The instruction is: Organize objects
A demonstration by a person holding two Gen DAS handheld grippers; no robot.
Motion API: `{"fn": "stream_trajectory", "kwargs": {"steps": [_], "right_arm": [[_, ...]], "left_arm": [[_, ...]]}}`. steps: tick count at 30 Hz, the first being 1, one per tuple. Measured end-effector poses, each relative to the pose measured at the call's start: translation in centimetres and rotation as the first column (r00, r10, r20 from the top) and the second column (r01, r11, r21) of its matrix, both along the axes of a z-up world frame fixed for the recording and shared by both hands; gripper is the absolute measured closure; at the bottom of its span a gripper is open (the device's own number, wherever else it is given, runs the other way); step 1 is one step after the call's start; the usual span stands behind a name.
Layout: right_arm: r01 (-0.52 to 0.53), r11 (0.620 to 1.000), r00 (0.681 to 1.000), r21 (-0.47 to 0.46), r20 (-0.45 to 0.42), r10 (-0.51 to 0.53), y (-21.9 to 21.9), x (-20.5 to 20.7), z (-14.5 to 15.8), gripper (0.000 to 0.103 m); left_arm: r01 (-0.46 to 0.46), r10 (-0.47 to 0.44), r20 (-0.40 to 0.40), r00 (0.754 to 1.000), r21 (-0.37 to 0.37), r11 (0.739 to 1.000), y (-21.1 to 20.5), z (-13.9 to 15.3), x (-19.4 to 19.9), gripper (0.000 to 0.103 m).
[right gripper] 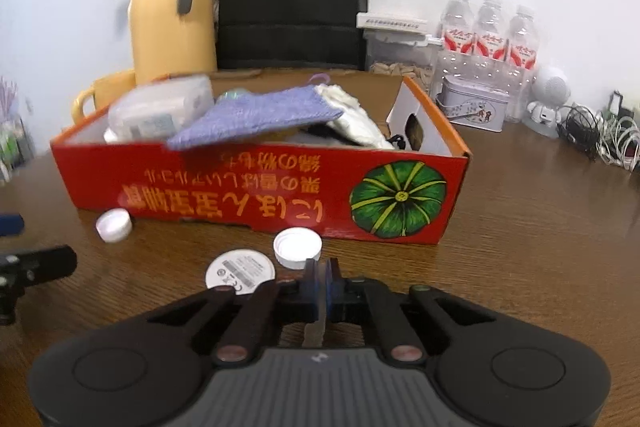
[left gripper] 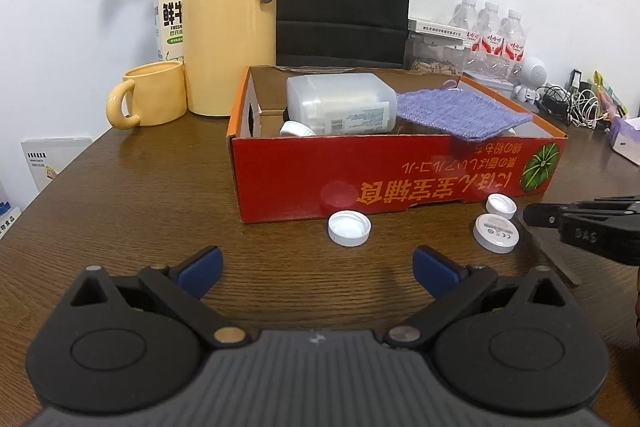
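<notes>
While the right gripper [right gripper: 321, 269] hangs low over the wooden table [right gripper: 520, 227] with its jaws pressed fully together on nothing, a white cap [right gripper: 297, 247] lies just ahead of its tips and a labelled white disc [right gripper: 240, 270] just ahead to their left, both in front of the red box [right gripper: 256, 195]. Pushed forward like this, it could knock the cap away instead of gripping it. Off to its left, the left gripper [left gripper: 318, 269] gapes wide and empty, a second cap [left gripper: 349, 228] just beyond its fingers.

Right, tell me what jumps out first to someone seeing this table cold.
The red cardboard box with its green pumpkin print sits mid-table, a purple knitted cloth draped over its front edge. Behind it to the left stands a tall yellow thermos jug. Three white caps lie before the box.
</notes>
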State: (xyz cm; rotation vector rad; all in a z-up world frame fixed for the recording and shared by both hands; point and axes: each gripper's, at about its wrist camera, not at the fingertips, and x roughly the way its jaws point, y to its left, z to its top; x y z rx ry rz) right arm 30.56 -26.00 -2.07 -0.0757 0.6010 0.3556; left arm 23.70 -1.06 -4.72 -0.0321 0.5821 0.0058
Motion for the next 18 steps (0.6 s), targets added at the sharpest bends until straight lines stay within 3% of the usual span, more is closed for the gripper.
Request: {"fn": "stream_trajectory", "kwargs": {"steps": [9,11,12,16,18], "right_arm": [[-0.013,0.993,0.992,0.12,0.13,-0.003,-2.3,-2.8,2.5,0.103],[-0.007,0.992,0.993,0.125,0.118,-0.008,-2.6,-2.5,2.5,0.103],[-0.002,0.993,0.995,0.119,0.099,-0.01,-2.5,-2.2,2.3,0.097],[-0.011,0.999,1.0,0.043,0.002,0.011,-1.2,-1.0,0.7,0.091],[-0.014,1.0,1.0,0.02,-0.003,0.014,-0.9,-1.1,0.5,0.078]], "left_arm": [[-0.004,0.004,-0.008,1.0,0.01,1.0,-0.1,-0.2,0.2,0.0],[-0.007,0.007,-0.014,1.0,0.017,1.0,-0.2,-0.3,0.3,0.0],[-0.008,0.008,-0.017,1.0,0.02,1.0,-0.2,-0.4,0.4,0.0],[-0.01,0.01,-0.013,1.0,0.019,1.0,-0.2,-0.4,0.3,0.0],[-0.007,0.007,-0.012,1.0,0.015,1.0,-0.1,-0.3,0.3,0.0]]}}
